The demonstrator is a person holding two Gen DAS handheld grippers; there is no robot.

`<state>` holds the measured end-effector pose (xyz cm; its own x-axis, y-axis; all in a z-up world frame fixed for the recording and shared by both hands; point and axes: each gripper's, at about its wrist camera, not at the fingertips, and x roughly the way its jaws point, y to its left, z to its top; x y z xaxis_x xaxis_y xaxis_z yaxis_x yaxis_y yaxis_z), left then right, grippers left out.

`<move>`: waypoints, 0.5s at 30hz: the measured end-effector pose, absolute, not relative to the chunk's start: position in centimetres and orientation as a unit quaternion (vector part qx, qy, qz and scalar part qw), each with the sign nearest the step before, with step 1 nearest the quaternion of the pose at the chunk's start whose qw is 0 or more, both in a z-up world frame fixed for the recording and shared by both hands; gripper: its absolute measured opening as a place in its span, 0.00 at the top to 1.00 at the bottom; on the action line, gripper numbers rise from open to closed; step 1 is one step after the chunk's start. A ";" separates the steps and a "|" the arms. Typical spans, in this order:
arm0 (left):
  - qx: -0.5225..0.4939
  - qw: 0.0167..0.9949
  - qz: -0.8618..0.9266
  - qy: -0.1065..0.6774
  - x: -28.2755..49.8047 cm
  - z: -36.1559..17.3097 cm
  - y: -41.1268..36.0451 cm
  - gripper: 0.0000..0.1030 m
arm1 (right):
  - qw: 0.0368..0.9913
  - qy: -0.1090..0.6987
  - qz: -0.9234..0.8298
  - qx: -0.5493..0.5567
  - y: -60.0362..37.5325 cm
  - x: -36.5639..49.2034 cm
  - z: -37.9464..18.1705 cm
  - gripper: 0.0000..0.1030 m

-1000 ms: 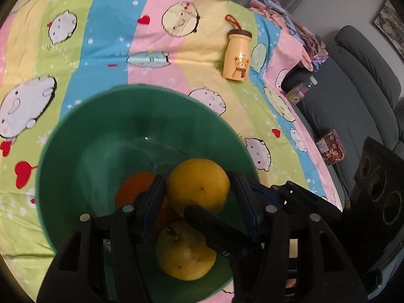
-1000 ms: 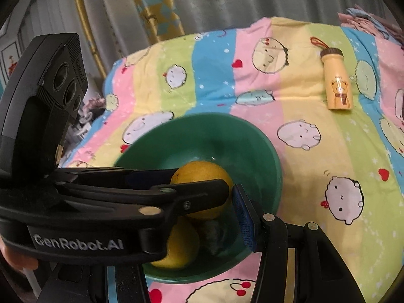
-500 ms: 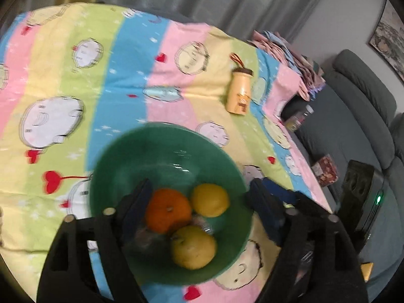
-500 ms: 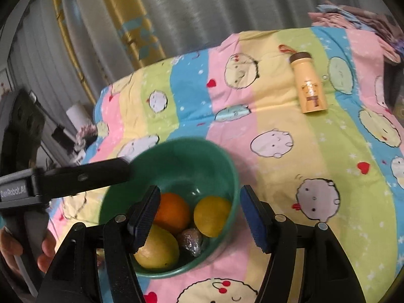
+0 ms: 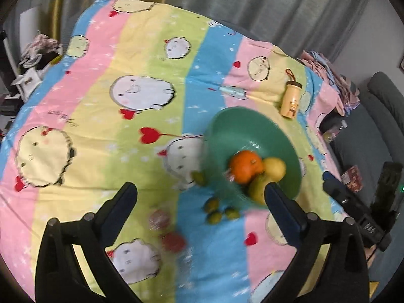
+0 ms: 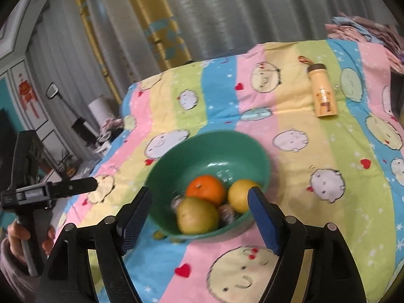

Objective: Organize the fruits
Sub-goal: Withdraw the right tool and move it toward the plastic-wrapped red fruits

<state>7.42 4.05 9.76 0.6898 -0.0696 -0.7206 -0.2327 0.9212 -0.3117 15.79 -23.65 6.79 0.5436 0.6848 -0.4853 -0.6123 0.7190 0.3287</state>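
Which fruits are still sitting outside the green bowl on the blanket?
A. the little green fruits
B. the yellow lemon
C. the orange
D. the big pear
A. In the left wrist view, the little green fruits lie on the blanket just beside the green bowl, while the orange, the lemon and the pear all sit inside it.

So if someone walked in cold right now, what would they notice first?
Probably the green bowl on the striped cartoon bedsheet, holding an orange, a yellow citrus and a pear. Next, the small green fruits loose on the sheet beside the bowl, and the yellow bottle lying farther back.
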 end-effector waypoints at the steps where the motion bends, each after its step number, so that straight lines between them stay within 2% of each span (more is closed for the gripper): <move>1: -0.188 0.901 0.050 0.387 6.6 9.6 4.2 0.02 | 0.872 0.304 0.378 0.056 -23.3 15.3 6.6 0.24; 15: -0.231 0.882 0.100 0.398 -3.2 4.8 5.3 0.02 | 0.823 0.301 0.479 -0.051 -17.7 8.3 4.7 0.24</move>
<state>-3.23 5.35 4.77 0.6632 -0.0075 -0.7484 -0.3599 0.8736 -0.3277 8.27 -17.66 4.66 0.3601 0.7575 -0.5445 -0.8190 0.5362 0.2043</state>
